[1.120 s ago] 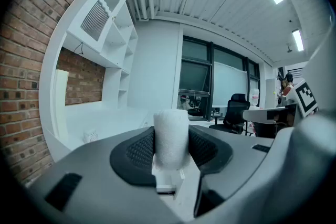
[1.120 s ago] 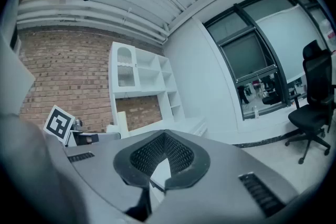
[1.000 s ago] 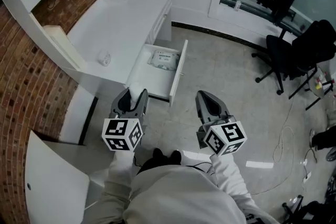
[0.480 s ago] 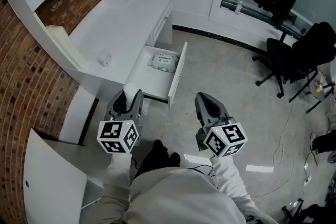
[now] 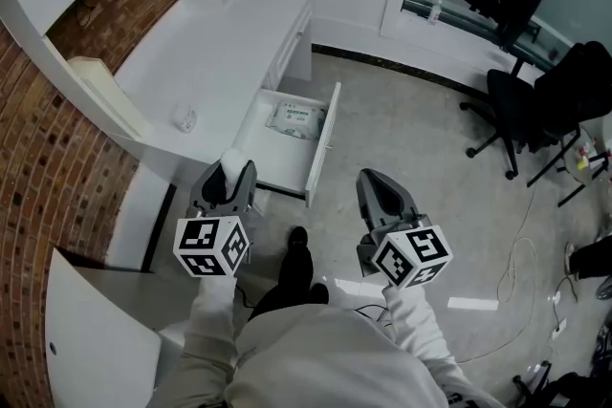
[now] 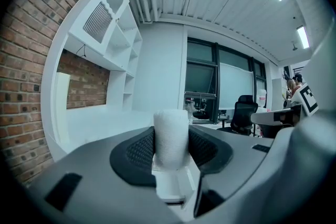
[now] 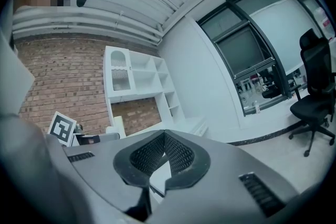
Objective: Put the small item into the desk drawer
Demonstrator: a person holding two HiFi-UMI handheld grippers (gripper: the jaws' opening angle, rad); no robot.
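Observation:
A small white roll (image 6: 171, 136) stands upright between the pads of my left gripper (image 5: 229, 171), which is shut on it. In the head view the roll (image 5: 232, 160) shows as a white tip just short of the open desk drawer (image 5: 323, 140). A flat packet (image 5: 295, 118) lies inside the drawer. My right gripper (image 5: 376, 181) hangs over the floor to the right of the drawer. Its jaws meet at the tip with nothing between them in the right gripper view (image 7: 164, 136).
The white desk top (image 5: 225, 43) carries a small clear object (image 5: 185, 119) near its front edge. Shelves and a brick wall (image 5: 38, 167) stand at the left. Black office chairs (image 5: 535, 100) stand on the floor at the right. My foot (image 5: 297, 248) is below the drawer.
The left gripper with the roll has drifted slightly left and down in the head view. A foot has stepped forward toward the drawer. The right gripper has hardly moved.

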